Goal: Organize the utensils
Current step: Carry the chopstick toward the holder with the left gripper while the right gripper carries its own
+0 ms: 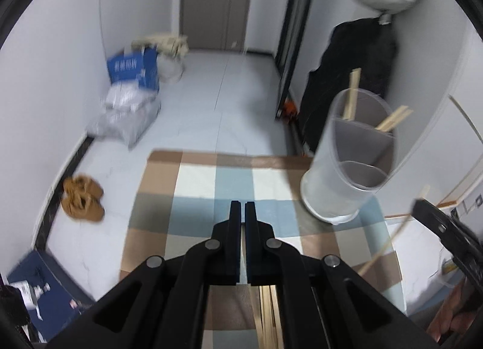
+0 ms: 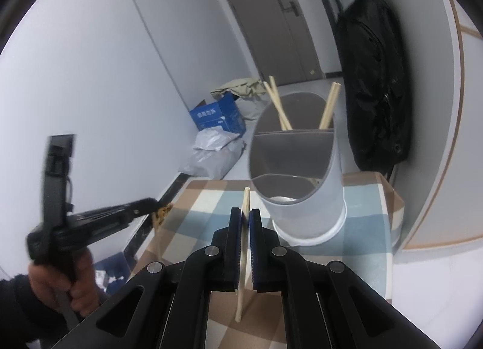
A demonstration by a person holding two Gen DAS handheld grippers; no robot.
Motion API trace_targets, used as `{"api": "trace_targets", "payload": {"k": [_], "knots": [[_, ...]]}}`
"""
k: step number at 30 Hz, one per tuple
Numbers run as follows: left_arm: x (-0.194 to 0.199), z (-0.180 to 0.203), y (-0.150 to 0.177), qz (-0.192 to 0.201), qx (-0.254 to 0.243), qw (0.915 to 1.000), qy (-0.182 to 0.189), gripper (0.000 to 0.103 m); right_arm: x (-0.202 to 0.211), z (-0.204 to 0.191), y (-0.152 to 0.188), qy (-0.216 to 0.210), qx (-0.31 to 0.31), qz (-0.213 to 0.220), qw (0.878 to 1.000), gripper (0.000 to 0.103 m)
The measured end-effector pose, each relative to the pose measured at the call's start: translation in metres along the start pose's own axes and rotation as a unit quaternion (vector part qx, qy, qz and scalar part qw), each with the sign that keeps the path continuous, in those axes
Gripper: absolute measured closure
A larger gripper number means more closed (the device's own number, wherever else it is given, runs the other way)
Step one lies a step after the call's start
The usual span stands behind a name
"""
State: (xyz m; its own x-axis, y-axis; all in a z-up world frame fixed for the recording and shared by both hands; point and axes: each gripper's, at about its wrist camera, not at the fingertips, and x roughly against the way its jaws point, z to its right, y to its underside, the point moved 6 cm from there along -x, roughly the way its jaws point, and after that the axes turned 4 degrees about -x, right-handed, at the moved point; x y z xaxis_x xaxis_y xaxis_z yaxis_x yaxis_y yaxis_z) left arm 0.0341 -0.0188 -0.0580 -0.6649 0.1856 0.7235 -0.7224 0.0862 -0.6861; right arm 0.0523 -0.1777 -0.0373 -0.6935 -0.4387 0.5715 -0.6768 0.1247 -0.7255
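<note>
Right gripper [image 2: 245, 213] jaws clench a chopstick [image 2: 244, 246] upright between them; left gripper [image 1: 242, 207] jaws closed, empty.

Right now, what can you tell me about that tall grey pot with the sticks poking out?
The tall pale grey plastic utensil holder is a round tub, upright on a checked cloth near the wall. Darker grey dividers split it into compartments. Light wooden chopsticks lean out of the two far compartments; the big middle one looks empty. Neither tool touches it.
</note>
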Motion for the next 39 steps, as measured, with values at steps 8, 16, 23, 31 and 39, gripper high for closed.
{"api": "trace_targets", "payload": {"k": [8, 16, 23, 31, 39], "knots": [[0.033, 0.001, -0.007, 0.066, -0.037, 0.9971, 0.006, 0.103, 0.010, -0.020, 0.006, 0.007, 0.033, 0.014, 0.999, 0.099], [0.033, 0.003, -0.005, 0.060, -0.052, 0.9963, 0.032, 0.103, 0.017, -0.027, 0.013, 0.013, 0.035, 0.023, 0.999, 0.099], [-0.048, -0.029, 0.025, -0.124, 0.033, 0.9900, 0.059, 0.087, 0.023, -0.022, 0.008, 0.005, 0.017, 0.035, 0.999, 0.099], [-0.113, -0.033, 0.047, -0.220, 0.029, 0.9751, 0.009, 0.055, 0.021, -0.006, 0.001, -0.013, -0.023, 0.036, 0.999, 0.099], [-0.151, -0.035, 0.048, -0.265, 0.008, 0.9636, -0.031, 0.054, 0.027, 0.005, -0.006, -0.020, -0.040, 0.042, 0.998, 0.099]]}}
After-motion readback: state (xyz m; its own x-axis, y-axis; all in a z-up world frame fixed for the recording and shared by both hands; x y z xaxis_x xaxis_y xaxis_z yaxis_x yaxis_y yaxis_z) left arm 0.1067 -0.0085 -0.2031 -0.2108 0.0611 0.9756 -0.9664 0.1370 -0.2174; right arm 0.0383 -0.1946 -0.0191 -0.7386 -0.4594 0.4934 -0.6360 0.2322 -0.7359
